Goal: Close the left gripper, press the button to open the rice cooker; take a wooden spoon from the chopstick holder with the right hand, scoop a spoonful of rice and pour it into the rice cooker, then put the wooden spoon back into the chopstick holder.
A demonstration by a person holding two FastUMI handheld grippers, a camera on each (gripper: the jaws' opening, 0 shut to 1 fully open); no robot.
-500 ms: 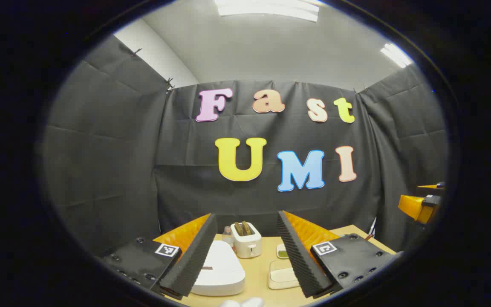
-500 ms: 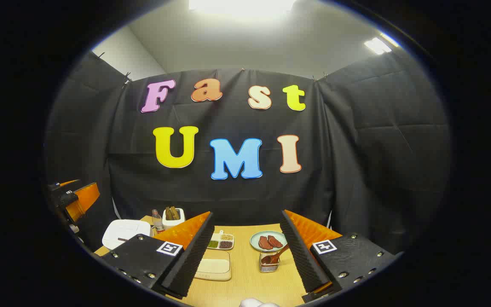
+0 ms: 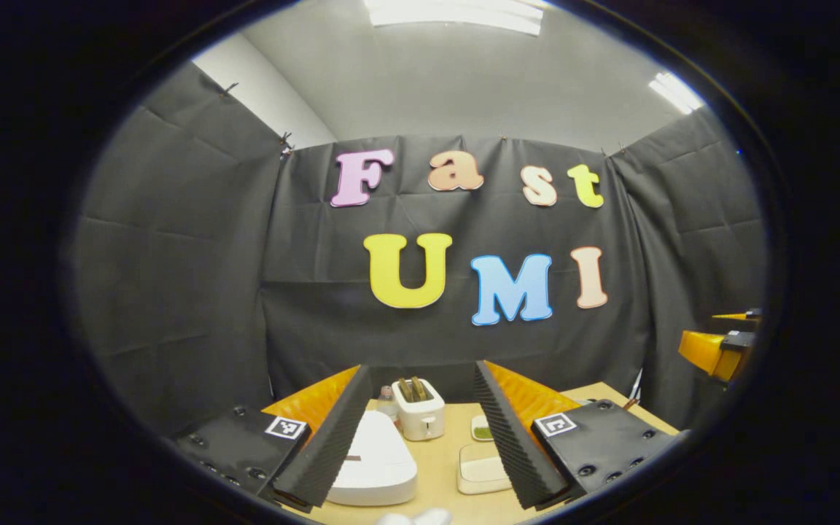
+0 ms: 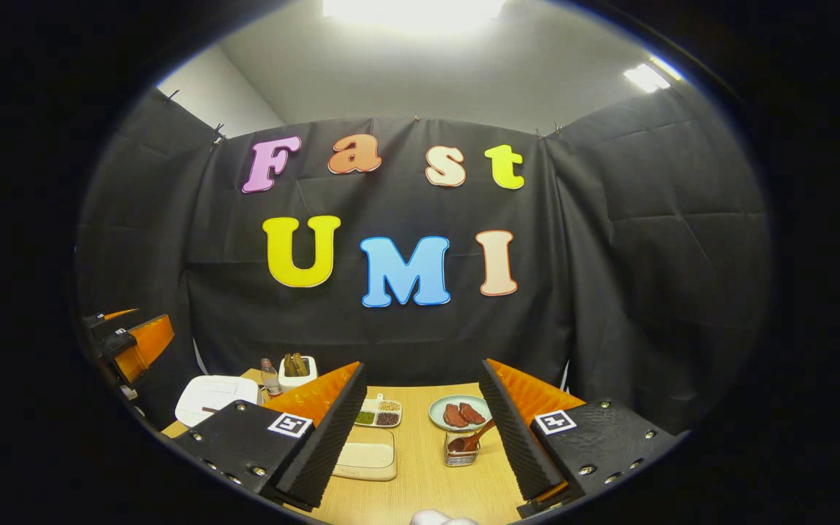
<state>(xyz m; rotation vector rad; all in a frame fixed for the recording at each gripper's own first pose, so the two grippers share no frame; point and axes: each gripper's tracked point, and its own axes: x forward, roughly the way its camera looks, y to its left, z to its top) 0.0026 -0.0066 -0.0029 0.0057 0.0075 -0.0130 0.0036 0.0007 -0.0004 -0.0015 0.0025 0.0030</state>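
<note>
Hovering with fingers spread wide and empty, left gripper (image 3: 420, 430) and right gripper (image 4: 420, 430) face one rice cooker (image 3: 376, 459).

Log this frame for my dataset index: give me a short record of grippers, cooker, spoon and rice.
left gripper: open, holding nothing, above the table
right gripper: open, holding nothing
rice cooker: white, lid shut, between the left gripper's fingers in its view
spoon: standing in the holder
rice tray: on the table, left of the holder
task stage: nothing started
</note>
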